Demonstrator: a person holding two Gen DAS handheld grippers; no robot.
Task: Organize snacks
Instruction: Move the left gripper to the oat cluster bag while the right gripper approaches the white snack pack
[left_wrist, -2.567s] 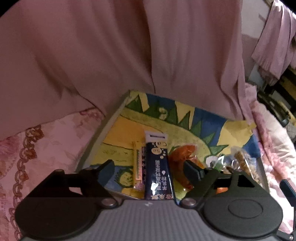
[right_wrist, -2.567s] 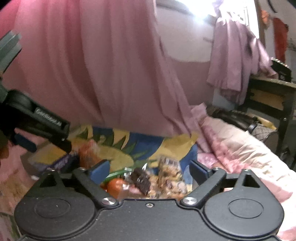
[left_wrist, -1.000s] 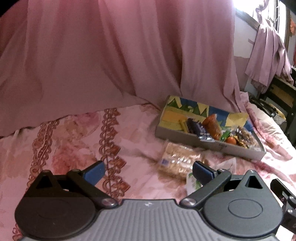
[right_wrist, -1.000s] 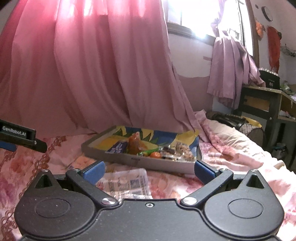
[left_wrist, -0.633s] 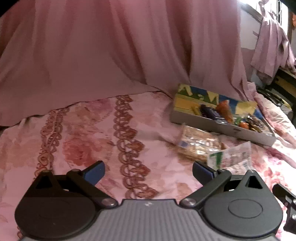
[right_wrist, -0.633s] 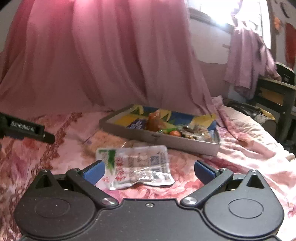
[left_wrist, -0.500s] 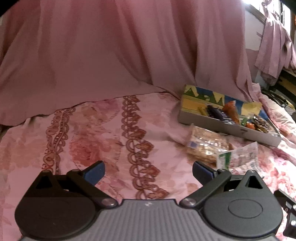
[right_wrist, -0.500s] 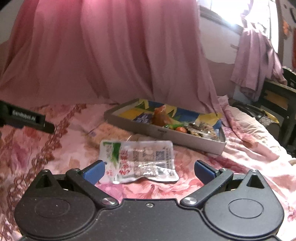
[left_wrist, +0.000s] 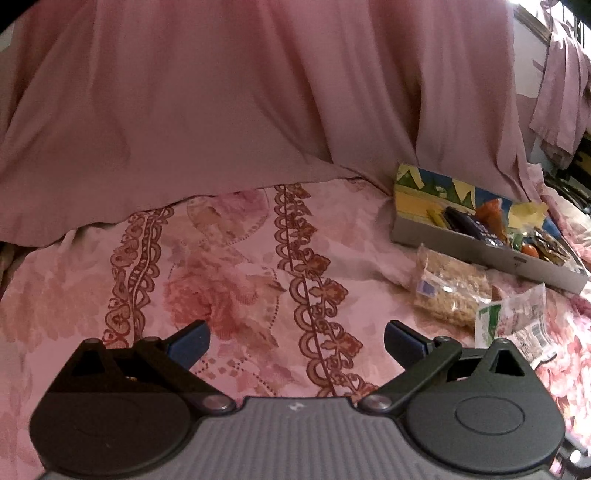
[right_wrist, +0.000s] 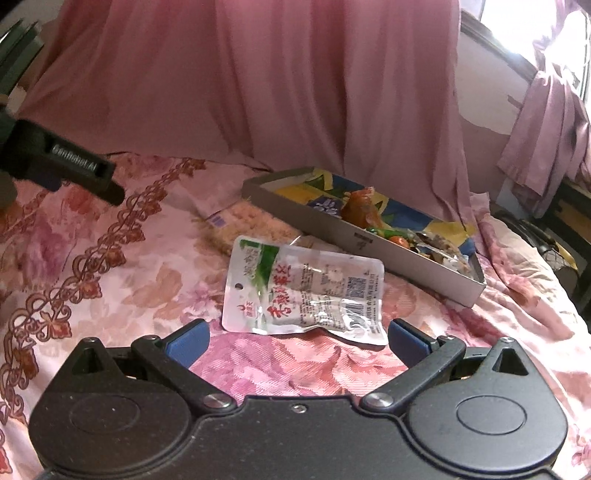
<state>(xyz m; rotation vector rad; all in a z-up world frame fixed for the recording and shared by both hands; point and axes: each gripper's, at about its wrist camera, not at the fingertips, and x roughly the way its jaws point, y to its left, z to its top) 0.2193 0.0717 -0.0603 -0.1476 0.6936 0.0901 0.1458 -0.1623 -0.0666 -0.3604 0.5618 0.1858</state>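
Snack pouch (right_wrist: 303, 291) before spread right gripper (right_wrist: 297, 341)

Pink floral bedspread with brown ornamental bands (left_wrist: 229, 266) below a long draped pink curtain (right_wrist: 258, 81). Bright daylit window (right_wrist: 524, 26) upper right, mauve cloth hanging beside it (right_wrist: 546, 129), dark wooden furniture (right_wrist: 576, 206) beneath.

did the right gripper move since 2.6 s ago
Yes. The right gripper pulled back from over the grey cardboard tray, which now lies ahead beyond the white-and-green snack pouch.
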